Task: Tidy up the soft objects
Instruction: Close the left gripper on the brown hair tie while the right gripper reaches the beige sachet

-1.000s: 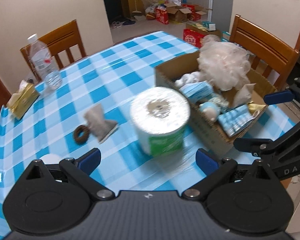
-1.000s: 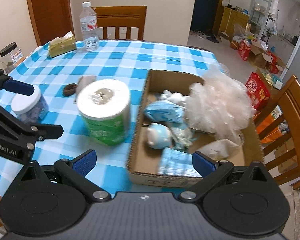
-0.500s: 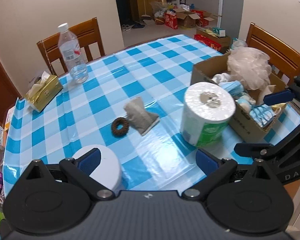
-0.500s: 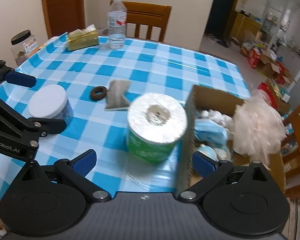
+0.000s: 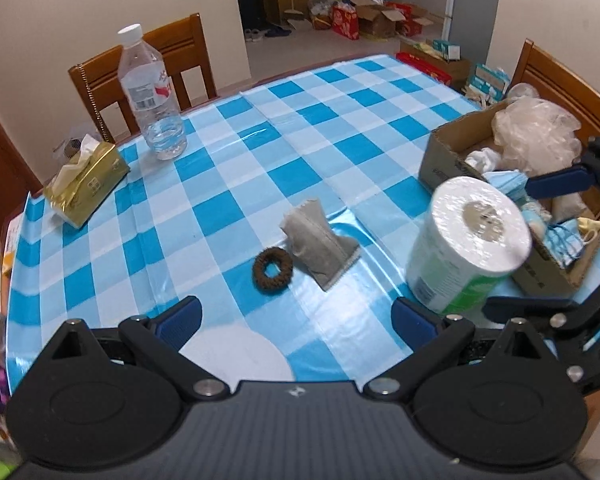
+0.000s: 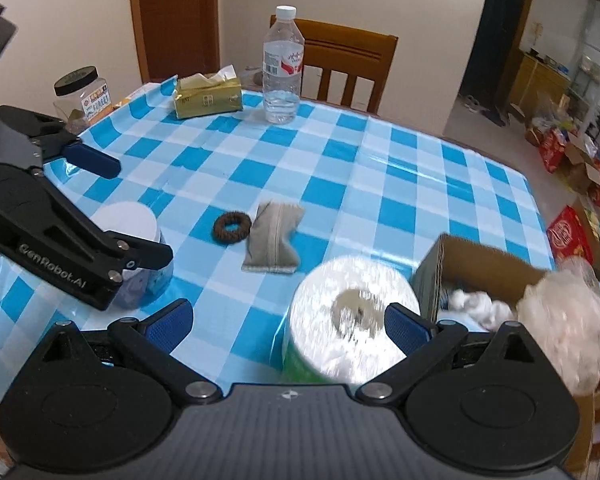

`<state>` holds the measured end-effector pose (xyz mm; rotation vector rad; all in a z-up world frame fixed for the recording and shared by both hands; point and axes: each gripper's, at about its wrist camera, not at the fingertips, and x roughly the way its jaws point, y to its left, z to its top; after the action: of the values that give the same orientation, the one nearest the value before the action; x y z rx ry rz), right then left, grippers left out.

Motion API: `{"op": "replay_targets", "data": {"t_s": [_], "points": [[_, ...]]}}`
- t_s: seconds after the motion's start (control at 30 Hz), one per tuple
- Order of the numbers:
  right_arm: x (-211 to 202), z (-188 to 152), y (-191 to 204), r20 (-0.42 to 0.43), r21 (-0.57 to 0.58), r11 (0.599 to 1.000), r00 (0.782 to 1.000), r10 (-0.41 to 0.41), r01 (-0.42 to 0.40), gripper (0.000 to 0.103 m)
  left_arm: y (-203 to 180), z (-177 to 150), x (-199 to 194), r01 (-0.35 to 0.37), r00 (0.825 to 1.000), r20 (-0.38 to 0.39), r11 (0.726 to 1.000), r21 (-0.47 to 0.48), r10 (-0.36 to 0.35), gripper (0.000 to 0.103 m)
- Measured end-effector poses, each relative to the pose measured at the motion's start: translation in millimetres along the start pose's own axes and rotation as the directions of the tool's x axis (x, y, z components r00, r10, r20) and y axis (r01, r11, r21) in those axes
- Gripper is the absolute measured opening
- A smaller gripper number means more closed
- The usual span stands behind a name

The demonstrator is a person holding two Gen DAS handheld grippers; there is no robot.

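A grey fabric pouch and a brown hair scrunchie lie side by side mid-table; both show in the right wrist view, pouch, scrunchie. A wrapped toilet roll stands next to a cardboard box holding a mesh pouf, masks and other soft items. My left gripper is open and empty, near the table's front edge. My right gripper is open and empty, with the roll just ahead between its fingers.
A water bottle and a gold tissue pack stand at the far side. A white-lidded jar sits by the left gripper. A black-lidded jar stands at the far left edge. Wooden chairs surround the table.
Both grippers have pulled back and swung left, away from the box. The pouch and scrunchie are now central; the roll and box have shifted right in both views.
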<state>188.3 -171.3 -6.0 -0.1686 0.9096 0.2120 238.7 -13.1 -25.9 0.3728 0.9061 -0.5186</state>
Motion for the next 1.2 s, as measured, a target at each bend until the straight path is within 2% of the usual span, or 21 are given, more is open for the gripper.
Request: {"op": "replay_targets", "data": {"t_s": [0.27,0.5,0.67,0.8,0.97,1.2], "points": [[24.0,23.7,-15.5,-0.005,0.000,0.999,0.999,0.033,-0.033,0.103,14.5,26.8,37.9,0.023,0.999,-0.042,0.995,0.093,-0.020,0.098],[45.8,39.2,-19.2,-0.024,-0.030,0.999,0.999,0.034,-0.034,0.103,28.1,32.9,71.2,0.084,0.992,-0.103,0.986,0.146,-0.069,0.093],[59.6,44.1,-24.6,-0.040,-0.022,0.999,0.998,0.043,-0.043,0.103,31.7,34.1,89.1,0.111,0.987,-0.133,0.975,0.195,-0.086,0.081],[69.0,45.7,-28.0,-0.055,-0.014,0.999,0.997,0.050,-0.051,0.103,36.4,35.6,105.3,0.136,0.982,-0.156,0.973,0.186,-0.107,0.078],[82.9,48.2,-32.3,-0.079,-0.004,0.999,0.995,0.053,-0.054,0.103,37.0,35.5,127.3,0.163,0.972,-0.200,0.968,0.191,-0.124,0.063],[93.1,52.5,-36.3,-0.084,0.015,0.997,0.994,0.072,-0.071,0.103,33.6,39.8,152.7,0.177,0.963,-0.238,0.964,0.196,-0.128,0.053]]}}
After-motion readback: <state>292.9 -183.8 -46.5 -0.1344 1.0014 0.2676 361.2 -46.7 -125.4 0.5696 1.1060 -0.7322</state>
